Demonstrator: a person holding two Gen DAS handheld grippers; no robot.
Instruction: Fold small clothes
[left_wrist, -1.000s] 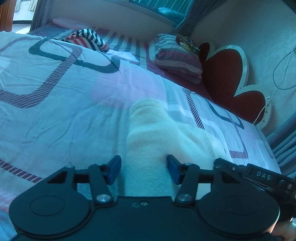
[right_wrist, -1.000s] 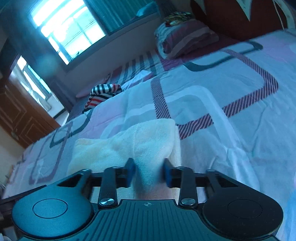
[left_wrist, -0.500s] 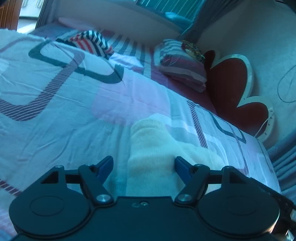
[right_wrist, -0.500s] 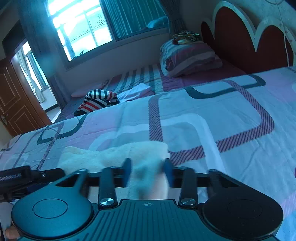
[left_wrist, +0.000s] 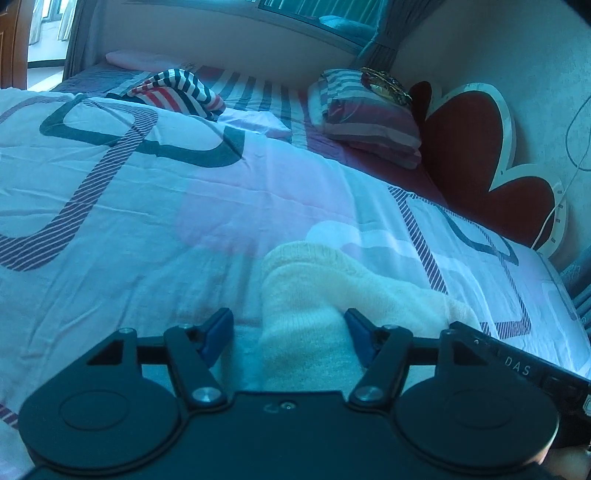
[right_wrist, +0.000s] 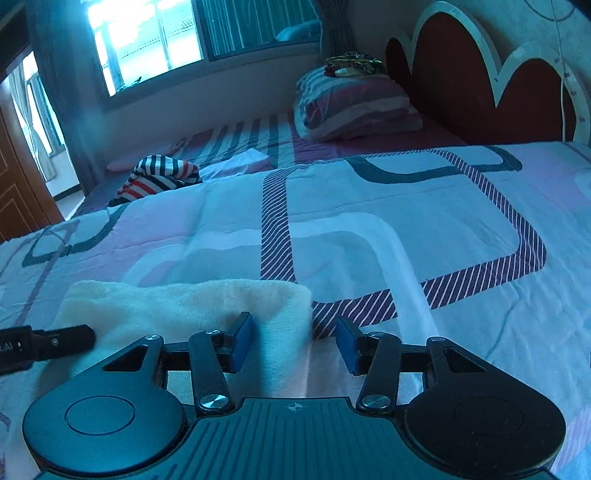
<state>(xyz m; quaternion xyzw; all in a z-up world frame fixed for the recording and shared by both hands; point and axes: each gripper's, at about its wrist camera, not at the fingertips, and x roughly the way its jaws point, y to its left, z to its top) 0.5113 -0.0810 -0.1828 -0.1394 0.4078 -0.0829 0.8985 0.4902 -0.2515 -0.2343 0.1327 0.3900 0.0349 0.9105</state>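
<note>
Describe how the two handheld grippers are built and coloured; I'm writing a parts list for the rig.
Both match: the left gripper and right gripper have a black body with two round discs, black linkage arms joined by silver screws, and blue finger pads. The right body is ribbed with a small crosshair mark. The left view shows the other gripper's black side bar with white letters "DAS". No cables or sleeves show.

Bed (left_wrist: 110, 229) covered by a patterned quilt, pink/white with dark striped bands. Striped garment (left_wrist: 177, 92) bunched at far left. Folded striped bedding (left_wrist: 369, 118) at far right, by a red scalloped headboard (left_wrist: 469, 147). Window (right_wrist: 147, 40) beyond, door (right_wrist: 18, 184) far left.
</note>
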